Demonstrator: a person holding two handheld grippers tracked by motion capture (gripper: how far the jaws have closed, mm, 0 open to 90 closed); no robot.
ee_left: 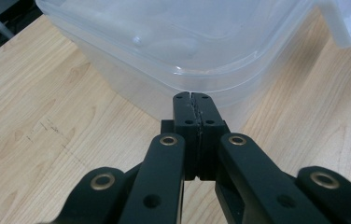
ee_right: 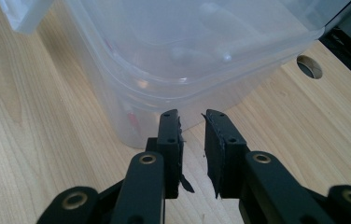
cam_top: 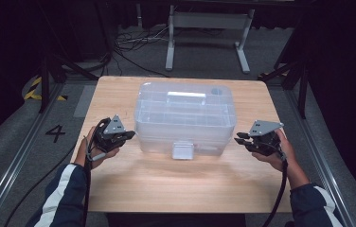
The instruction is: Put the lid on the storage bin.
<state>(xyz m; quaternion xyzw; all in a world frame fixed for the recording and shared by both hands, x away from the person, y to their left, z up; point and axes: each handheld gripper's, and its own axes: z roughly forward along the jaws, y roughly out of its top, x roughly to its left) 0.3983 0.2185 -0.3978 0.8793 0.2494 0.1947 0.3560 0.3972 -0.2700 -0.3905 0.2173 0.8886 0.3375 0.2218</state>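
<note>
Two grippers flanking one clear plastic storage box (cam_top: 185, 116) on a light wooden tabletop (cam_top: 166, 179), seen from the high view. Box lidded, translucent, with a handle on top and a front latch (cam_top: 183, 150) hanging at the near side; set near the middle of the tabletop, slightly toward the far edge. Left gripper (cam_top: 129, 135) held in the person's left hand (cam_top: 95, 147), tips just beside the box's left near corner. Right gripper (cam_top: 240, 140) held in the right hand (cam_top: 275, 153), tips close to the box's right near corner, a small gap between. Grey three-cornered plate on top of each. Dark sleeves with white stripes entering from the bottom edge. Beyond the tabletop, grey floor with cables and a white metal stand (cam_top: 209, 35); a painted "4" (cam_top: 55, 133) on the floor at the left.

From the left gripper view: left gripper (ee_left: 192, 97) clenched, jaws pressed together with nothing between, tips right at the rounded corner of the box (ee_left: 178, 42), just under the lid's rim. Touching or a hair apart, cannot tell. Wood grain on both sides.

From the right gripper view: right gripper (ee_right: 191, 114) released, jaws parted with bare wood in the gap, tips pointing at the box (ee_right: 192, 51) corner, just short of its wall. Round hole (ee_right: 309, 66) in the tabletop to the right.
</note>
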